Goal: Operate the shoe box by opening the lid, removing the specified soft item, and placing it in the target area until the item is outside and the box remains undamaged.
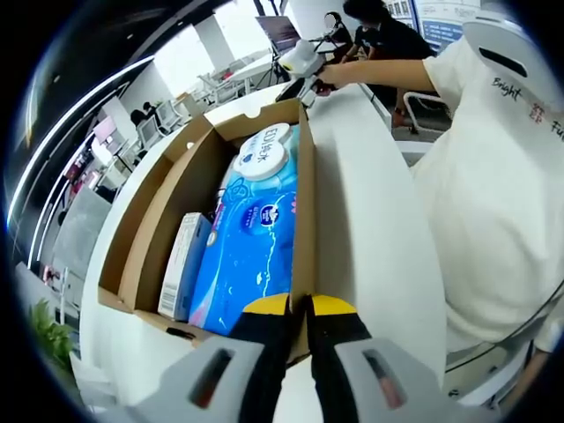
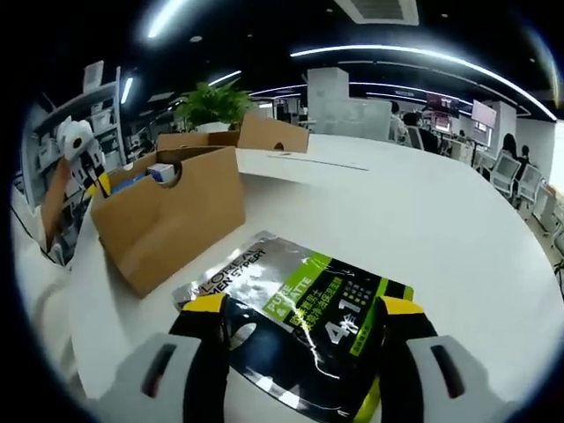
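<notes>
While the left gripper point(image 1: 300, 308) pinches the shoe box point(image 1: 304, 220) wall with jaws pressed together on the cardboard, a blue wipes pack point(image 1: 251, 233) and a small white carton point(image 1: 183, 264) lie inside. The right gripper point(image 2: 304, 322), jaws spread, straddles the silver-green pouch point(image 2: 304, 304) flat on the white table point(image 2: 423, 211), just beside the box. A potted plant point(image 2: 211, 104) stands behind.

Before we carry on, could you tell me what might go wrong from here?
1. The left gripper is shut on the cardboard box wall; a pull could tear or tip it.
2. The silver pouch lies between the right gripper's open fingers near the table edge; withdrawing carelessly could drag it off.
</notes>
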Available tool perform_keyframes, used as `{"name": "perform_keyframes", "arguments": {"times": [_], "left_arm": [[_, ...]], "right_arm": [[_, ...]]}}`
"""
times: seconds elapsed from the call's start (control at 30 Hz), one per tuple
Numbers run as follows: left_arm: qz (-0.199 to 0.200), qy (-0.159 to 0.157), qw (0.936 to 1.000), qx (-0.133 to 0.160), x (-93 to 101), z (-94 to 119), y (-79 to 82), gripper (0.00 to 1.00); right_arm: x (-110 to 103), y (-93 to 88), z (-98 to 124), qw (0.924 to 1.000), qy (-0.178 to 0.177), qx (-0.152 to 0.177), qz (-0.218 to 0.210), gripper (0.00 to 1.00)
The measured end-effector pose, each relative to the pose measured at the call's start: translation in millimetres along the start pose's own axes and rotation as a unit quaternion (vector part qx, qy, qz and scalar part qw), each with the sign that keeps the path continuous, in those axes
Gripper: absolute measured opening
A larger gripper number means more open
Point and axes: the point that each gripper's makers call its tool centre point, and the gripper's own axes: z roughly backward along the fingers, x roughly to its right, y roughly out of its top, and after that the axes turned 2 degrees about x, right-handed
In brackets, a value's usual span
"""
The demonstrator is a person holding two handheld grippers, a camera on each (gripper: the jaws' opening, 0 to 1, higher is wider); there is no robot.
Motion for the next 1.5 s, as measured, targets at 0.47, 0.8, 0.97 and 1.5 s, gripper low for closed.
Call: {"name": "perform_keyframes", "arguments": {"times": [0.47,0.8,0.97,1.5], "left_arm": [[-0.001,0.001,1.0,0.001,-0.1,0.0,-0.9,0.06],[0.007,-0.004,1.0,0.001,-0.2,0.1,-1.2,0.05],[0.003,-0.016,0.9999,0.001,0.6,0.2,-1.1,0.05],[0.003,-0.022,0.9997,0.002,1.9,0.3,-0.8,0.04]], "right_arm": [[-11.6,60.3,25.8,0.9966,0.034,0.051,0.055,0.65],[-29.0,98.5,40.2,0.9941,0.073,0.061,0.052,0.62],[-40.5,113.8,46.2,0.9912,0.092,0.079,0.053,0.56],[-80.5,152.0,49.2,0.9829,0.101,0.085,0.128,0.47]]}}
